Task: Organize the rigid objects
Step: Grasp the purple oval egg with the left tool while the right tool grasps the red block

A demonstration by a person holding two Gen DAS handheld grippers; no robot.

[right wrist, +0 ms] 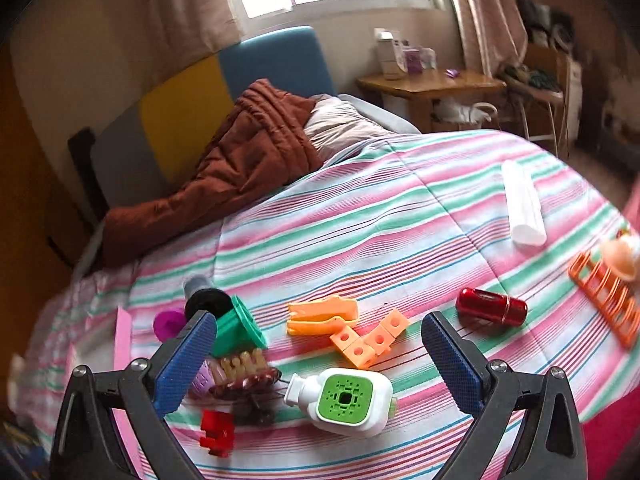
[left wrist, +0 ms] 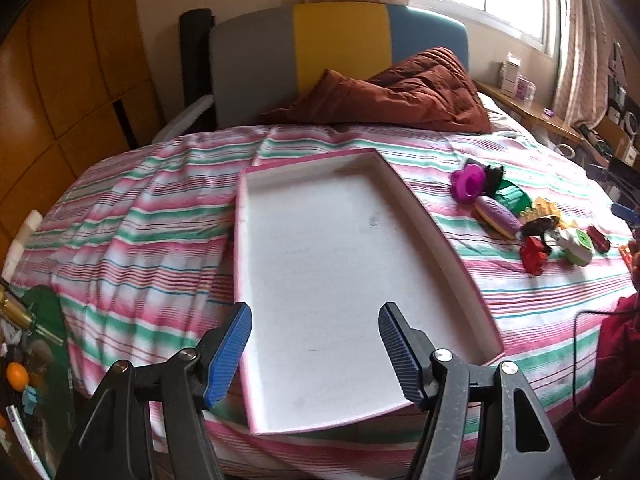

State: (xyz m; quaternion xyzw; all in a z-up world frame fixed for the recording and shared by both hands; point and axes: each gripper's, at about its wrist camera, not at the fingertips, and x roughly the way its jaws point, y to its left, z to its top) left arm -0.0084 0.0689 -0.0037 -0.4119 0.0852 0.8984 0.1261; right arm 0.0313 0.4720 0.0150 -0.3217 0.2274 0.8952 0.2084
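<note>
Bed point(left wrist: 160, 216), striped cover, soft and yielding under load. Tray point(left wrist: 320, 264), pink-rimmed, white inside, nothing in it, lying flat on the cover directly ahead of the left gripper point(left wrist: 316, 350); likely light cardboard, stiff enough to lift by a side wall. Left gripper held wide apart above the tray's near end, gripping nothing. Right gripper point(right wrist: 320, 354) likewise spread wide, nothing between the pads, hovering over the toy cluster to the right of the tray. White bottle point(right wrist: 344, 400) with green square face, on its side nearest the right gripper; probably hollow plastic, light, smooth and apt to slip, best taken across the flat body rather than the narrow neck. Orange blocks point(right wrist: 370, 338), jointed, just beyond the bottle; rigid, with flat sides suited to a pinch. Orange clip point(right wrist: 322, 314) touching the blocks. Red capsule point(right wrist: 492, 306), glossy and round, likely to roll; grasp across the middle. Red piece point(right wrist: 216, 434), small, near the left finger. Green, purple and brown items crowded together, partly hidden behind that finger.
</note>
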